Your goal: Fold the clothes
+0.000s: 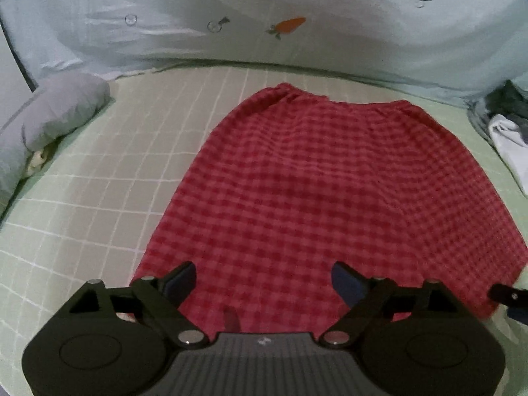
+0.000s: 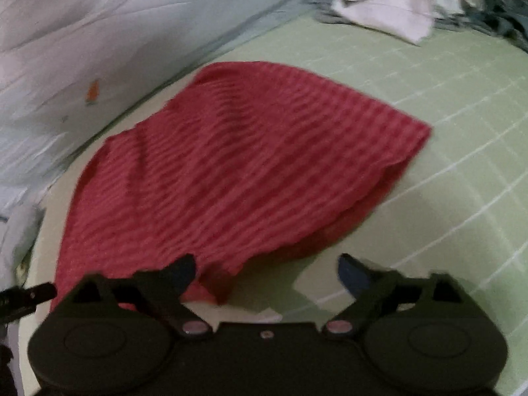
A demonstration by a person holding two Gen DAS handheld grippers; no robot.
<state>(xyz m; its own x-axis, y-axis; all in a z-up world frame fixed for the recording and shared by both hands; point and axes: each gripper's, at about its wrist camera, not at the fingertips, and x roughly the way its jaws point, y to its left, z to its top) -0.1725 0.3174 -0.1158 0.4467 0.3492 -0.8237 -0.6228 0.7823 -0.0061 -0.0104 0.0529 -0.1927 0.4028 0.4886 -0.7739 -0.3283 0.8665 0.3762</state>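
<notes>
Green grid sheet [image 1: 99, 178] under and around the fingers. Grey pillow [image 1: 49, 122] far left. Carrot-print quilt [image 1: 264, 16] beyond, straight ahead.

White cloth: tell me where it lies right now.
The white cloth lies crumpled on the green grid sheet at the top right of the right wrist view, against dark clothes and beyond the red checked garment.

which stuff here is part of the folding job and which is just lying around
In the job: red checked garment, left gripper, right gripper, both open above its near edge.
Lying about: grey pillow, carrot-print quilt, white and grey clothes pile.
</notes>
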